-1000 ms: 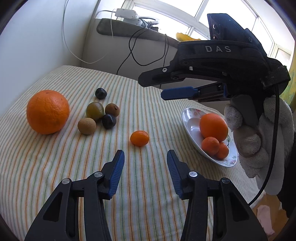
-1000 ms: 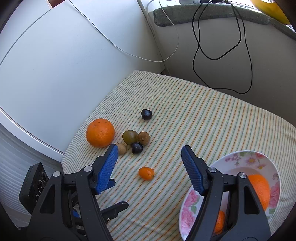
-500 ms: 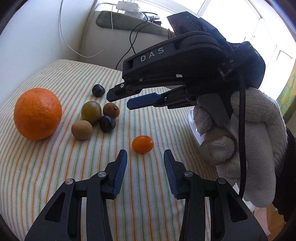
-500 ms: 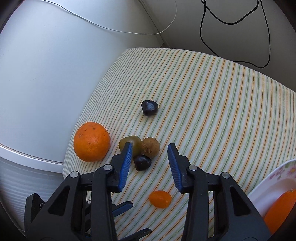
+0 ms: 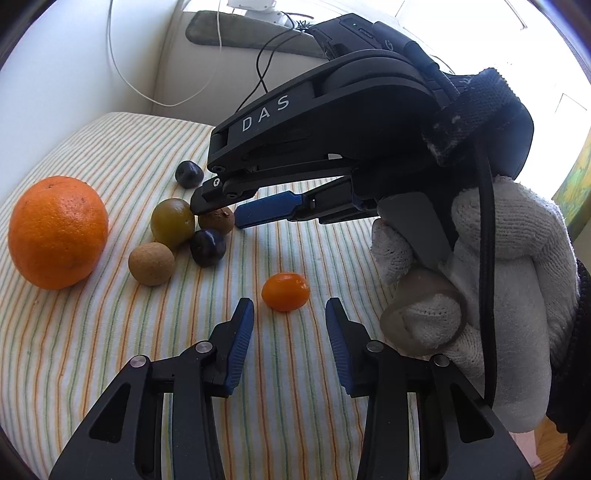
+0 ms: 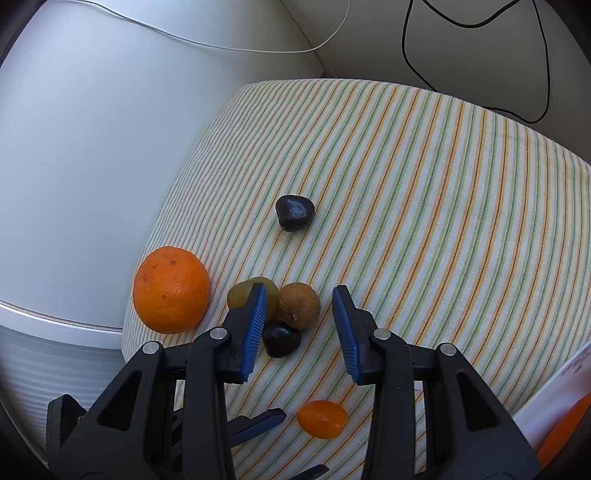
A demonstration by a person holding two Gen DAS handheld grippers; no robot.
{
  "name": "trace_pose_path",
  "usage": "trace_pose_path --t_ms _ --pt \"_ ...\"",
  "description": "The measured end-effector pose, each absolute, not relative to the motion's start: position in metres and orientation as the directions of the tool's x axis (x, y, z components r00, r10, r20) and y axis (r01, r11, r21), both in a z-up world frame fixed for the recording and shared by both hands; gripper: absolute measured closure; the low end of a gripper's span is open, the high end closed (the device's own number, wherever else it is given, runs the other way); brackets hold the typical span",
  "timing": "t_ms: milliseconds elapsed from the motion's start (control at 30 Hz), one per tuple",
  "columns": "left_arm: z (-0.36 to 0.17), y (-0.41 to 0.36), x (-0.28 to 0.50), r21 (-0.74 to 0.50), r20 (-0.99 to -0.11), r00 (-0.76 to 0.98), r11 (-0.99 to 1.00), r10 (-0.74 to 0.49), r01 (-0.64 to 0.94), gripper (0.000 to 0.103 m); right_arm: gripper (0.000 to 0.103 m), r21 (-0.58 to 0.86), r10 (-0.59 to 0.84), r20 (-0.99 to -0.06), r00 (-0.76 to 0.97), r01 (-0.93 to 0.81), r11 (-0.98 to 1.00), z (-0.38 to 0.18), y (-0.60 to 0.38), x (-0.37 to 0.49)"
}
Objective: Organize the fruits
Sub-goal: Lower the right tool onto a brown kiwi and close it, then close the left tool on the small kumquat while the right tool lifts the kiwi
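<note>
On the striped cloth [image 5: 110, 332] lie a big orange [image 5: 57, 230], an olive-green fruit [image 5: 172, 222], two brown fruits [image 5: 151, 264] [image 5: 217, 220], two dark plums [image 5: 207, 246] [image 5: 189, 173] and a small kumquat [image 5: 285, 291]. My left gripper [image 5: 290, 325] is open, its tips just short of the kumquat on either side. My right gripper [image 6: 299, 325] is open and hovers over the cluster, above one brown fruit [image 6: 299, 304] and a dark plum [image 6: 282, 338]. The orange [image 6: 171, 290], the far plum [image 6: 294, 212] and the kumquat [image 6: 322, 419] also show in the right wrist view.
A white floral plate [image 6: 554, 398] holding orange fruit shows at the lower right edge of the right wrist view. A white wall [image 6: 92, 147] borders the cloth on the left. Cables [image 6: 480, 22] hang behind. The gloved hand [image 5: 498, 295] fills the right of the left wrist view.
My right gripper has moved from beside the plate over to the fruit cluster, and its jaws have narrowed. My left gripper has advanced toward the kumquat.
</note>
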State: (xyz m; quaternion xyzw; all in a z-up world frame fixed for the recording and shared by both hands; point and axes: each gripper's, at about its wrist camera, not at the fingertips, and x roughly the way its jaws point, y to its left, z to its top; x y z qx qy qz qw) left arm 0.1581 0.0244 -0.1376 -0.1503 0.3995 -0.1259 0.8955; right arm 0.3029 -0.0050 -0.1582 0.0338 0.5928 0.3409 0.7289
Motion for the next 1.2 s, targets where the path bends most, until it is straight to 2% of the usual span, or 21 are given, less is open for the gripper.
trace_pose_path --t_ms 267,600,833,1200 --pt "-0.140 0.020 0.173 -0.355 -0.693 0.632 0.927 -0.347 0.120 0.065 0.076 0.470 0.549 -0.835 0.040 -0.465 0.750 -0.162 -0.011 0.306" --pt "-0.140 0.012 0.191 -0.328 -0.707 0.618 0.933 -0.345 0.146 0.063 0.076 0.480 0.561 -0.827 0.042 -0.466 0.743 -0.160 -0.021 0.311" --pt "-0.142 0.006 0.189 -0.311 -0.709 0.622 0.939 -0.332 0.147 0.076 0.077 0.495 0.576 -0.815 0.056 -0.448 0.744 -0.158 -0.034 0.311" --pt "-0.142 0.000 0.185 -0.292 -0.711 0.625 0.944 -0.321 0.153 0.077 0.077 0.493 0.589 -0.802 0.101 -0.444 0.748 -0.141 -0.052 0.304"
